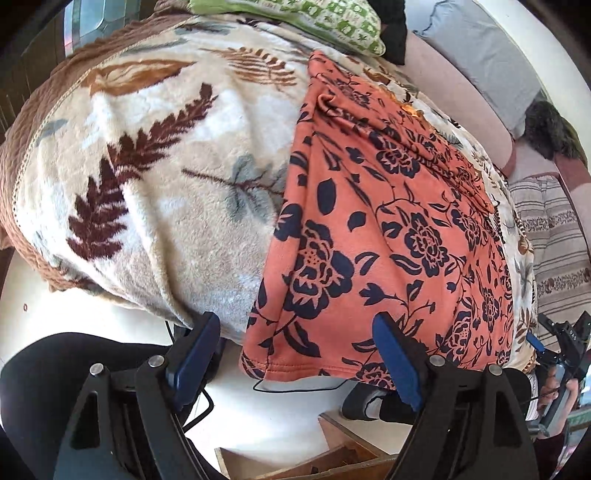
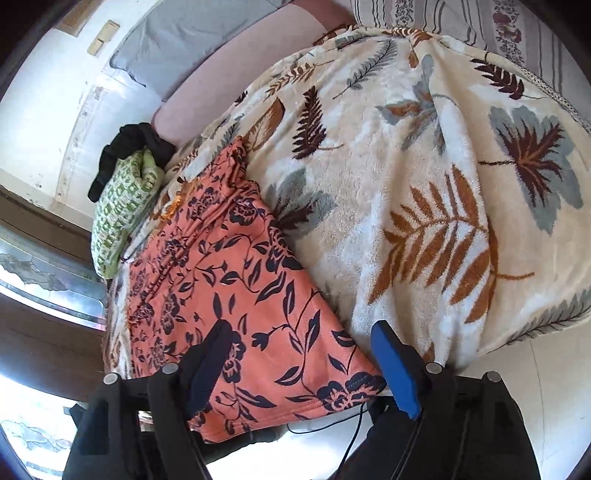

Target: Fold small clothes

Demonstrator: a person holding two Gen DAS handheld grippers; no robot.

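Blue pads stand wide apart on both tools, and neither presses on cloth. In the left wrist view the left gripper (image 1: 297, 354) hangs over the near hem of the orange floral garment (image 1: 388, 229), whose lower left corner drapes over the bed's edge between the open jaws. In the right wrist view the right gripper (image 2: 301, 363) straddles the opposite hem corner of the same garment (image 2: 236, 295), the cloth passing under and between its fingers without being pinched.

The garment lies flat on the leaf-print fleece blanket (image 1: 155, 177), its long axis running from the hem at the near edge of the bed away toward the gathered, wrinkled end farther up. It widens toward the hem and narrows toward that far end, so it points away from both tools. Each tool sits at its own hem corner, so neither is clearly nearer; the left one appears more directly over loose, overhanging fabric.

My judgement is that the next move turns on taking the hem corners and carrying them along that long axis toward the gathered end.

Beyond the garment rest a green patterned cloth (image 1: 325, 22) and a dark garment (image 2: 136, 147), near a grey pillow (image 2: 192, 40).
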